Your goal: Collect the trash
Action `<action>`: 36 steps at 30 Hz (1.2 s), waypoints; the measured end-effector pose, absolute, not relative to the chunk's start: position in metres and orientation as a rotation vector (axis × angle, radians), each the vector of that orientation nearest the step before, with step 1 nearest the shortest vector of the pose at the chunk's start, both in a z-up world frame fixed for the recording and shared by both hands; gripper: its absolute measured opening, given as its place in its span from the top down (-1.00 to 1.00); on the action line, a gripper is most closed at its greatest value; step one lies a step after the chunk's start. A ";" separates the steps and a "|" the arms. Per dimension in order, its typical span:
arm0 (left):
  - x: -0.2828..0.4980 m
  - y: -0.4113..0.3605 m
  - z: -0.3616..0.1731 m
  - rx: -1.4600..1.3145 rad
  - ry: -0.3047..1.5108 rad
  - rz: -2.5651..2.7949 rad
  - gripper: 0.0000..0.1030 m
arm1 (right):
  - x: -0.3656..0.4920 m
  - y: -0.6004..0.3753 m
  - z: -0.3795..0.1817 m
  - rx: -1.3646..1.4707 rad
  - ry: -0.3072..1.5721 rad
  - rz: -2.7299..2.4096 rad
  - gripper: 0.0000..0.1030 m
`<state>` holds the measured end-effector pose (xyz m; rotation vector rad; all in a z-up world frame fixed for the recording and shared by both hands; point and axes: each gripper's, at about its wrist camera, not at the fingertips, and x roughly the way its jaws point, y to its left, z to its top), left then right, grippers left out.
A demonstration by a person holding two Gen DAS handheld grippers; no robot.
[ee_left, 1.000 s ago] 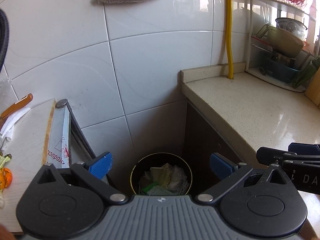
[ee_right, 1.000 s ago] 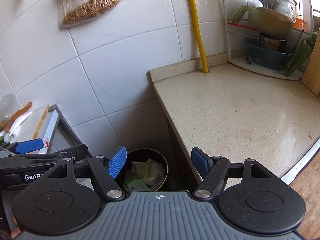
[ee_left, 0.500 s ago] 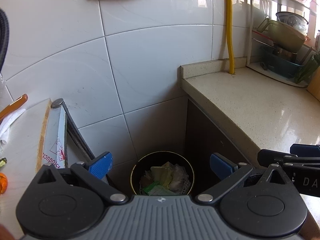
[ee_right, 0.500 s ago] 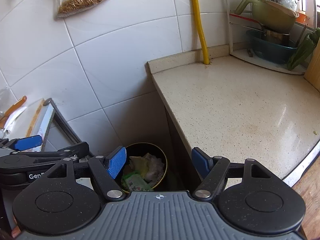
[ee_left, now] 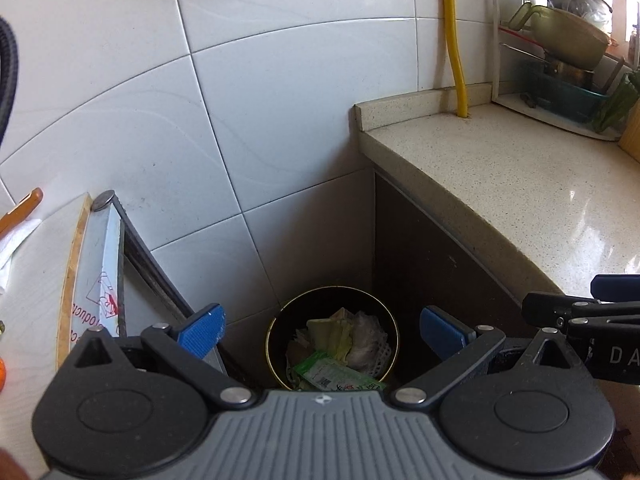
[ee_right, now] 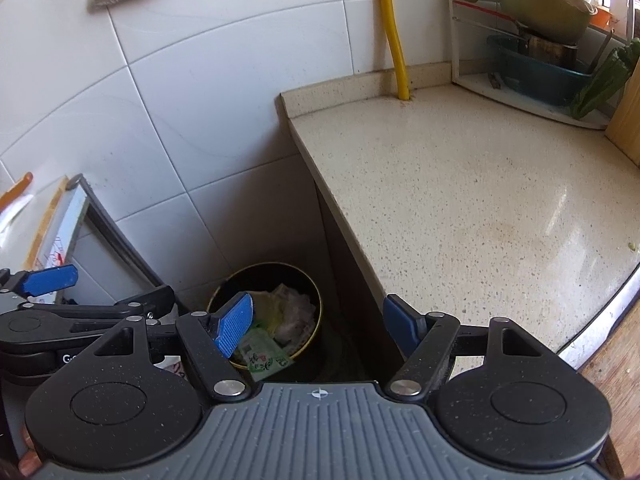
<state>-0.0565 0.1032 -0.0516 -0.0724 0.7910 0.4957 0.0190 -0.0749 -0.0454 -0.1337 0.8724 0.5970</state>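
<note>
Trash, crumpled paper and a green wrapper [ee_left: 336, 374], fills round black bin [ee_left: 276, 336] below; left tool [ee_left: 322, 330] and right tool [ee_right: 318, 322] both gape wide, holding nothing.

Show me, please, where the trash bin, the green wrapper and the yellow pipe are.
trash bin [ee_left: 276, 330]: left wrist view, left rim.
green wrapper [ee_left: 332, 374]: left wrist view, middle of its printed face.
yellow pipe [ee_right: 394, 36]: right wrist view, mid-length, against the wall.

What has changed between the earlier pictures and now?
Both claws, left and right, have come down toward the trash bin, which looks larger and nearer in both views. Nothing was grasped or released. Both claws stay open and empty; the trash in the bin and the counter are unchanged.
</note>
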 end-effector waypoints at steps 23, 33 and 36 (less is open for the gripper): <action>-0.044 0.111 -0.066 -0.034 0.799 0.485 -0.99 | 0.027 -0.065 -0.058 -0.157 0.903 0.570 -0.52; -0.044 0.115 -0.068 -0.036 0.794 0.479 -0.99 | 0.028 -0.062 -0.059 -0.162 0.914 0.563 -0.52; -0.045 0.118 -0.067 -0.046 0.796 0.472 -0.99 | 0.028 -0.061 -0.059 -0.164 0.913 0.562 -0.52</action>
